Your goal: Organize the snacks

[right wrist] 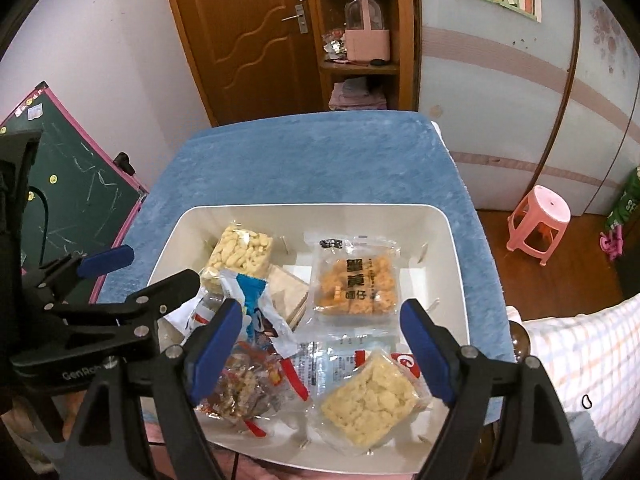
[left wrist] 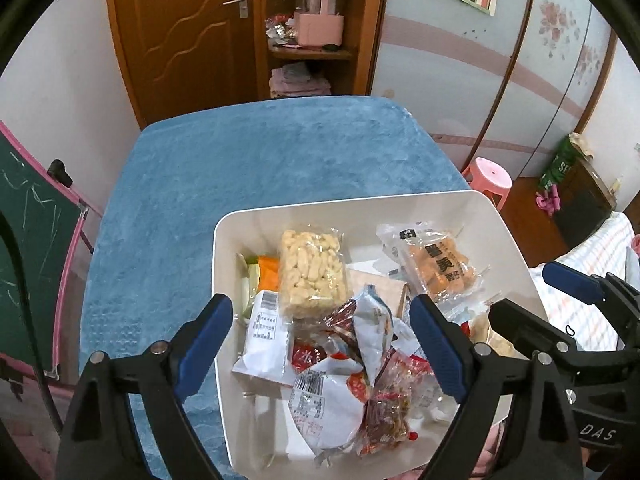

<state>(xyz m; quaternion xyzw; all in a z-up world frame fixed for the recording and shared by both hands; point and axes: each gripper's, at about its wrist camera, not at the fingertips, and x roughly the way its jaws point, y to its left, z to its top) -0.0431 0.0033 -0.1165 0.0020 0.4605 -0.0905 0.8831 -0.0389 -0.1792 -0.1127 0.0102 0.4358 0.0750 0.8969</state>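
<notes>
Fingers, left gripper: blue pads spread wide, nothing between them pressed; they straddle the near left wall of the bin, over a heap of wrappers.
Fingers, right gripper: also spread wide, gripping nothing, above the near end of the bin.
Container: one white rectangular bin on the blue-covered bench, holding all the snacks in view.
Puffed-rice bars: two, in clear wrap; pale one at far left, crumbly yellow one at near right.
Orange snack pack: one, clear wrap, bold black Chinese characters down its front.
Red-and-white packets: several crumpled together, count uncertain; barcodes and a printed white label visible, print too small to read.
Brown nut-like bar: one, clear wrap with red edging.
Blue-and-white wrapper: one, twisted.
Writing on grippers: "GenRo…" on one body, "DAS" on the other.
Beside bench: one pink stool, one green chalkboard.
</notes>
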